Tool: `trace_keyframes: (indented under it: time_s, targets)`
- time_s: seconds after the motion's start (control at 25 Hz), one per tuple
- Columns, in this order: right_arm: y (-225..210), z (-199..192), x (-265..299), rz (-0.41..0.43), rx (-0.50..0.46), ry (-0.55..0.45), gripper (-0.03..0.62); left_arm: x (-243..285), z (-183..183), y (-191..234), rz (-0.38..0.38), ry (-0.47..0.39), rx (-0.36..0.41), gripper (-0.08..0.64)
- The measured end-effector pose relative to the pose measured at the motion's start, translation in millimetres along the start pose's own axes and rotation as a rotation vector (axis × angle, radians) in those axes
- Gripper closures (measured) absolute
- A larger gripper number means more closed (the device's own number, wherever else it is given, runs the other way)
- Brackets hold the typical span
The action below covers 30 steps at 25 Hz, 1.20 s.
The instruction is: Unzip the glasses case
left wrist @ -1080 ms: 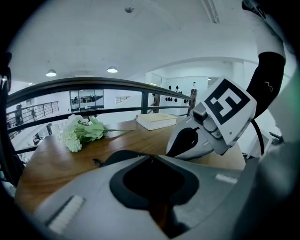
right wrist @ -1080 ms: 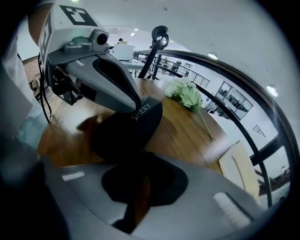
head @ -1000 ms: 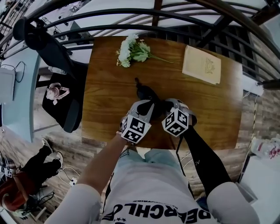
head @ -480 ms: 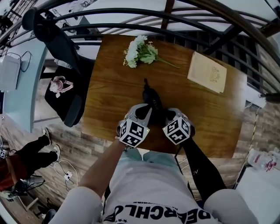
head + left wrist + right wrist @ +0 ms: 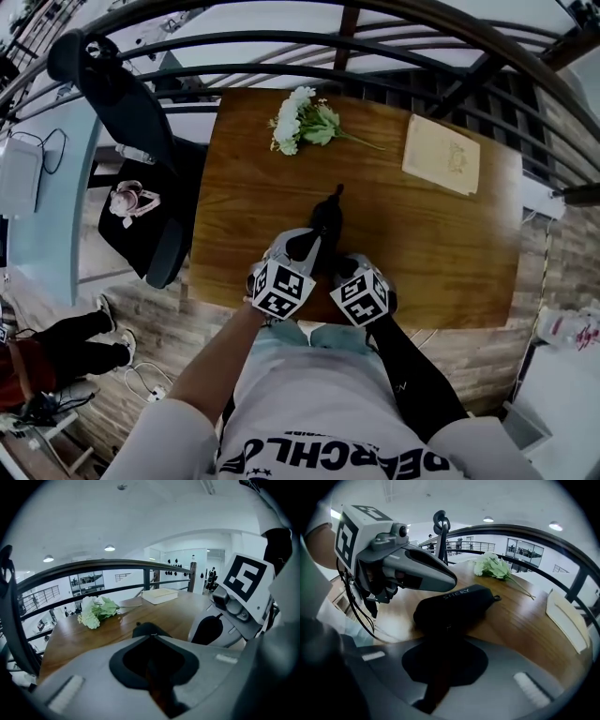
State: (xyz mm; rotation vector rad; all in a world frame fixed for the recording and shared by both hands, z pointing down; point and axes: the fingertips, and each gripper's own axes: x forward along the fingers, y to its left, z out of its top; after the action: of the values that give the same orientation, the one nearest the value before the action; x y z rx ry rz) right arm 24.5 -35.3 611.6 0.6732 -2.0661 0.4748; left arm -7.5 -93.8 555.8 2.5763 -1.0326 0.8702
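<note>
The black glasses case (image 5: 327,217) lies lengthwise on the wooden table (image 5: 244,206), with white lettering on its top (image 5: 457,603). My right gripper (image 5: 340,262) is at the case's near end. In the right gripper view its jaws (image 5: 444,632) meet there on a small glinting zipper pull. My left gripper (image 5: 307,240) is shut, and its fingers (image 5: 440,576) lie along the top left side of the case. Only a sliver of the case (image 5: 150,629) shows past the left gripper's tips (image 5: 151,636).
A bunch of white flowers (image 5: 300,120) lies at the table's far side and a cream book (image 5: 441,155) at the far right. A dark railing (image 5: 281,70) runs behind the table. The table's near edge (image 5: 450,314) is just past my grippers.
The case has swung so that its far tip now points up and right. Both grippers have drawn back toward me, the right one most, and they stand closer together.
</note>
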Motion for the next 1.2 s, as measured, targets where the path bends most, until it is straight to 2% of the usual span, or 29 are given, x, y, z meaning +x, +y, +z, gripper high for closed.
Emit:
trace_keyframes:
  time_s: [0.24,0.44,0.6,0.8,1.2]
  targets:
    - [5.3,6.4,6.2,-0.051,0.059,-0.011,0.563,-9.0,-10.2,-0.1,-0.062,0.019,0.019,0.54]
    - [0.9,4.3,3.3,-0.056,0.035,-0.002,0.563,-5.1,-12.2,-10.5,-0.072,0.023,0.002,0.554]
    - [1.0,-6.7,4.9,-0.018,0.002,0.009,0.563,-1.4,-12.0,-18.2,-0.049,-0.004,-0.051,0.558]
    - [-2.0,-5.8,6.8,0.03,-0.066,-0.024,0.563,1.2,-13.3,-13.7,0.004,0.005,-0.105,0.558]
    - [-5.6,-8.8,1.4,0.036,-0.11,-0.067,0.563,1.8,-12.8,-16.9,0.038,0.03,-0.084,0.558]
